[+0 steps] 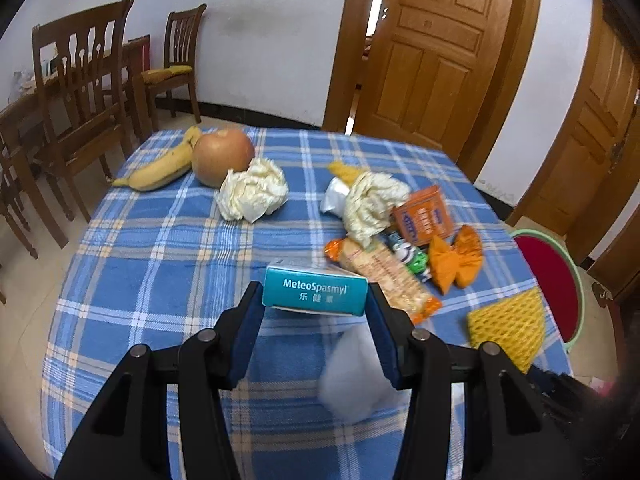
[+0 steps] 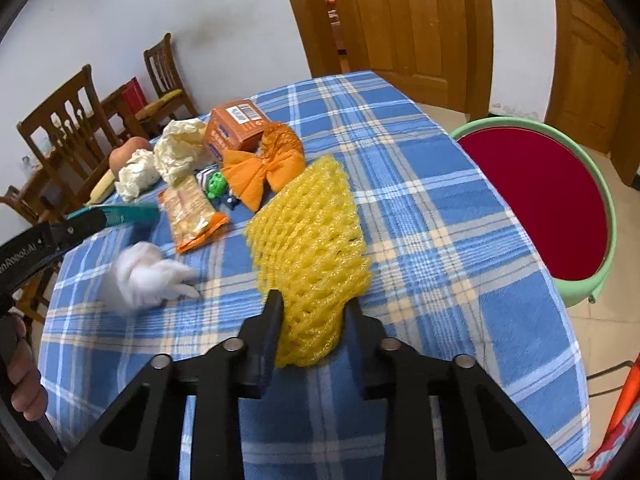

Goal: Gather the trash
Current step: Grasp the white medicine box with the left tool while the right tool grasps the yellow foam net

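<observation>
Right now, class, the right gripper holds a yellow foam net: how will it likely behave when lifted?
The yellow foam net will probably squash, since its open mesh already bunches between the right gripper fingers. It looks light for its size, being mostly holes. Its free end may droop or sway; rolling seems unlikely.

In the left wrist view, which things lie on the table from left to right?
Banana → apple → crumpled paper ball → teal medicine box held in the left tool → orange paper bow → yellow foam net.
</observation>
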`<state>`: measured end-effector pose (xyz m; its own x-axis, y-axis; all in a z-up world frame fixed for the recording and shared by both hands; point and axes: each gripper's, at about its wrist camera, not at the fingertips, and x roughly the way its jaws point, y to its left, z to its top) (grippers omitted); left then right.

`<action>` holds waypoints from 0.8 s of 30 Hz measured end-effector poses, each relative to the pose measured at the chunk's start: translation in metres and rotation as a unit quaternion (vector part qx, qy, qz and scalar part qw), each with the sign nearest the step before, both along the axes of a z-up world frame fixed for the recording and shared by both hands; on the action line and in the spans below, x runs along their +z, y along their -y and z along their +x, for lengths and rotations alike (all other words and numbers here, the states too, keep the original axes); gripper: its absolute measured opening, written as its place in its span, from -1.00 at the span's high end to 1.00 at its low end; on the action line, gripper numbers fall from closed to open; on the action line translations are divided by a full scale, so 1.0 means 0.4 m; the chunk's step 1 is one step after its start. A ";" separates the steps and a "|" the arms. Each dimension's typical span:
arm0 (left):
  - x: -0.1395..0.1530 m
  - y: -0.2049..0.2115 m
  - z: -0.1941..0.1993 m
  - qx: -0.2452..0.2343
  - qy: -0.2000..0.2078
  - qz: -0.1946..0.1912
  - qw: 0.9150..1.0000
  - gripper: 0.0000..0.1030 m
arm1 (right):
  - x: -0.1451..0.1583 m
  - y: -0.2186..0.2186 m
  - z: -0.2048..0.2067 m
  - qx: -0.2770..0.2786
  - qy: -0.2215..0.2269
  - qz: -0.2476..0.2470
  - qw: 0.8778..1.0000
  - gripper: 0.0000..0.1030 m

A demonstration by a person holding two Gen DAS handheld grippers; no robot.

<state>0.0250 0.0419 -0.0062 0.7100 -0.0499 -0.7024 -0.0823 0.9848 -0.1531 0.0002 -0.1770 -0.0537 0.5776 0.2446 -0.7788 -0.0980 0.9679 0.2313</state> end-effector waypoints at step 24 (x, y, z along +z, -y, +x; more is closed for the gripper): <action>0.101 0.196 0.014 -0.104 0.038 -0.006 0.994 0.00 | 0.121 0.130 -0.056 -0.051 0.084 0.015 0.995 0.61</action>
